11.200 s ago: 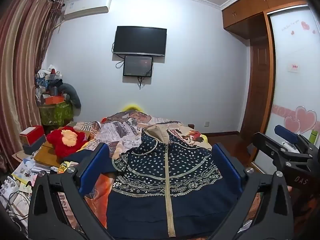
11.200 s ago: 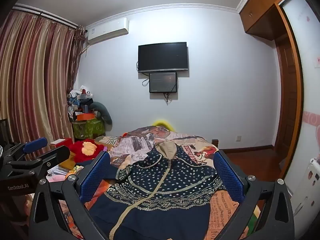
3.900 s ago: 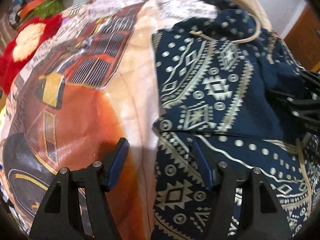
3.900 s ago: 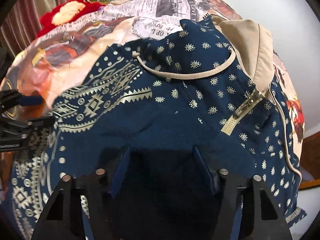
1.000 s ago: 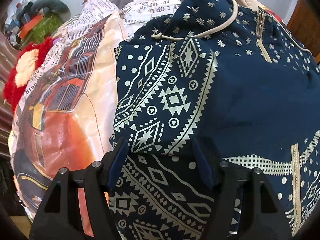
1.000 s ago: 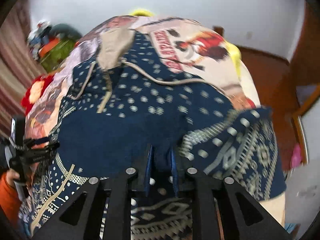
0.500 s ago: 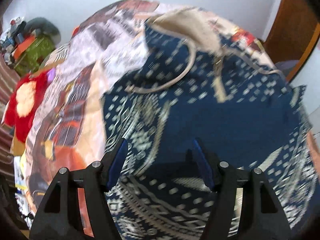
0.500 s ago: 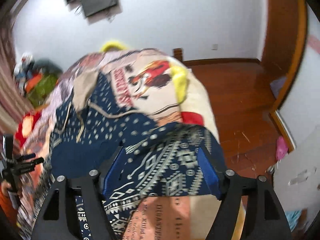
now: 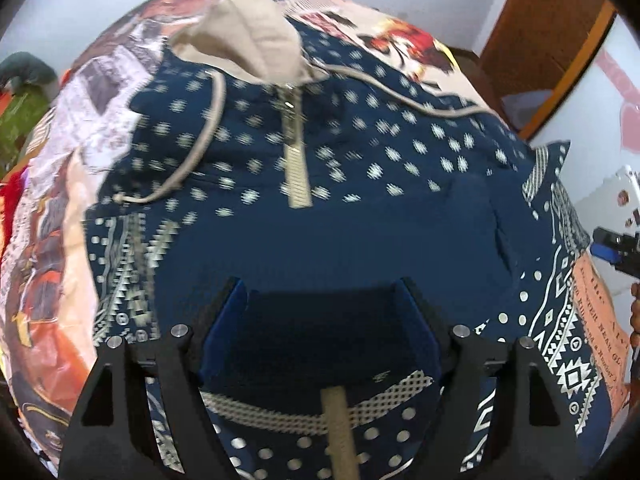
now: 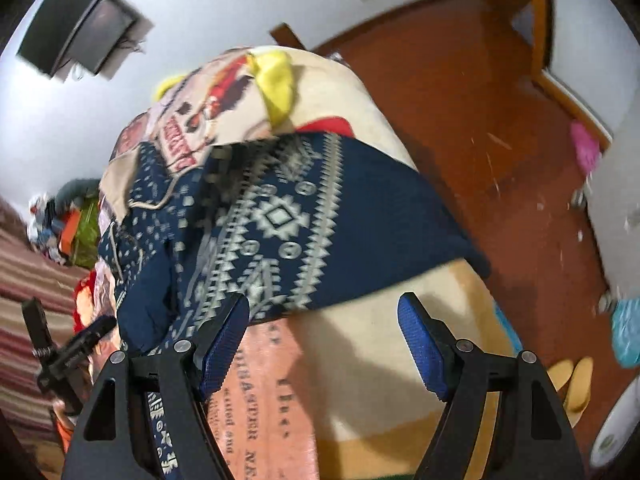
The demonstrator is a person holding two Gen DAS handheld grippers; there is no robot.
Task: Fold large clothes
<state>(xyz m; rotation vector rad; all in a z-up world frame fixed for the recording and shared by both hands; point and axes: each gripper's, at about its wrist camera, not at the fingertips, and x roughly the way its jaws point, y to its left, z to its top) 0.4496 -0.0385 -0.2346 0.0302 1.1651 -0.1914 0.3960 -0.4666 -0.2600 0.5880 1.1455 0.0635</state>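
A navy hooded jacket with white patterns, a beige hood and a beige zip lies spread on the bed. Its left sleeve is folded across the chest. My left gripper is open and empty, just above the jacket's dark middle. In the right wrist view the patterned right sleeve lies out over the bed's right side. My right gripper is open and empty, over the bedspread just below that sleeve's edge. The right gripper also shows in the left wrist view at the far right.
The printed bedspread covers the bed. The wooden floor lies to the right, with slippers near the bed. A wardrobe stands at the right, and clutter and striped curtains at the left.
My right gripper let go of the dark fabric, opened and swung right to the outstretched sleeve. My left gripper moved from the folded left sleeve to the jacket's middle.
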